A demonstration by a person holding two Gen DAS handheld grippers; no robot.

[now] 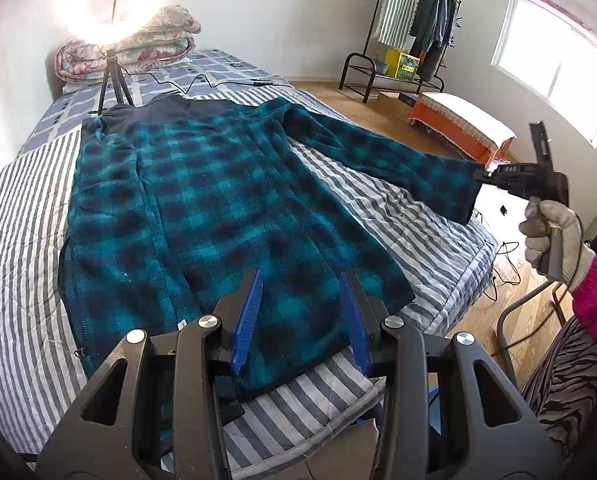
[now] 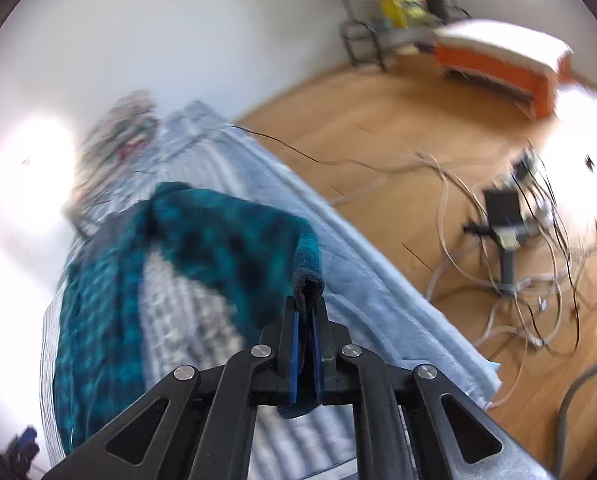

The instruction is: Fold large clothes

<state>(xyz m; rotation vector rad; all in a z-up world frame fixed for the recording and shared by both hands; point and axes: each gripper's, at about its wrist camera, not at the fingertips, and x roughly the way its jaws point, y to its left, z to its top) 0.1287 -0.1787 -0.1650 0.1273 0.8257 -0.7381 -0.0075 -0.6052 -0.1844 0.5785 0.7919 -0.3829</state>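
Your left gripper [image 1: 300, 320] stands wide open above the near hem of the plaid coat [image 1: 202, 200], and its blue pads [image 1: 250, 320] hold nothing. The coat lies flat on the striped bed cover [image 1: 26, 240], spreading forward from this gripper toward the folded quilts [image 1: 138, 44] at the far end of the bed. In front and to the left of the gripper, one side of the coat is folded inward, so the edge makes a long straight line.

To the front right of your left gripper, one sleeve [image 1: 378, 152] stretches out past the bed edge and hangs in the air. Your right gripper [image 2: 307, 320] is closed tight on the dark cuff [image 2: 307, 284] of this sleeve; the cuff is pinched between its blue pads [image 2: 295, 344]. In the left wrist view your gloved right hand [image 1: 554, 236] grips the handle of the tool. From the right gripper, the sleeve runs forward and to the left, back to the body of the coat. This view is blurred. To the right of the right gripper, many cables [image 2: 498, 240] lie on the wooden floor [image 2: 378, 128].
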